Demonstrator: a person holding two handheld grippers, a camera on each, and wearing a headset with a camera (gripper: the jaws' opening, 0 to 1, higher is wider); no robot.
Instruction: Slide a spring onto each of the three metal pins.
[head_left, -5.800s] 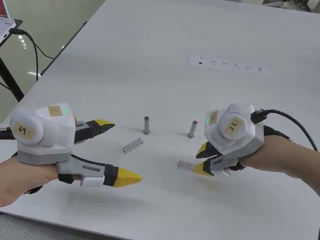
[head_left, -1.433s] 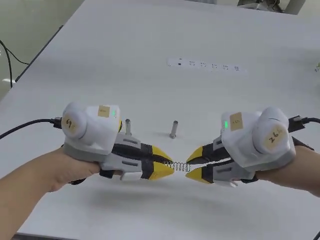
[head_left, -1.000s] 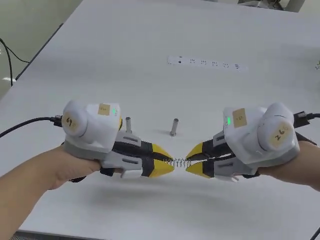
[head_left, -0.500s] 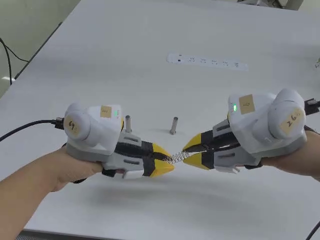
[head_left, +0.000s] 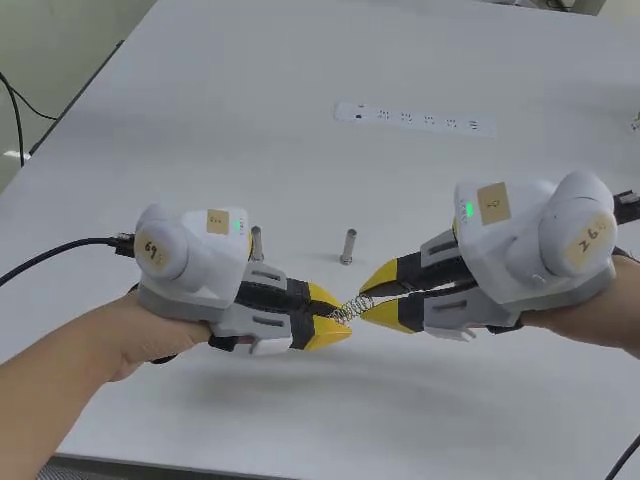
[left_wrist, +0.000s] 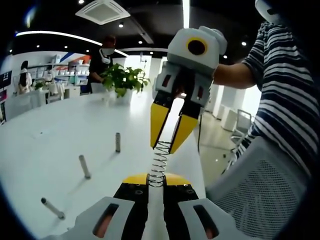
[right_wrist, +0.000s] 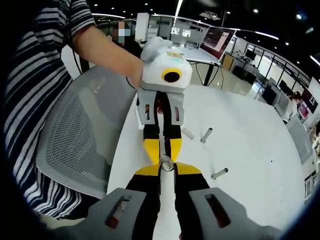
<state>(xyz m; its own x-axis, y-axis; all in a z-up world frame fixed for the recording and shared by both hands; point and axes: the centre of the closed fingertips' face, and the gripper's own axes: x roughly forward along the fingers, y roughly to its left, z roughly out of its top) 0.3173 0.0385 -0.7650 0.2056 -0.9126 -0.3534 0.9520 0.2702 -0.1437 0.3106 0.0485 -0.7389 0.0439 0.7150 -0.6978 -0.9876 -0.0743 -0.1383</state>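
Compared with a second or so back, the right gripper had lifted and crowded in on the left gripper. That left the spring between them tilted and bunched up instead of stretched level. Both grippers were pinched narrow on it, one end each, up off the surface. Looked like a mid-air regrip to me. The metal pin behind stood bare, same for the second pin, so none threaded yet.

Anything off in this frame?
Nothing damaged. One oddity: a single spring is pinched at both ends in mid-air, with the left gripper and right gripper nose to nose. The three pins are bare.
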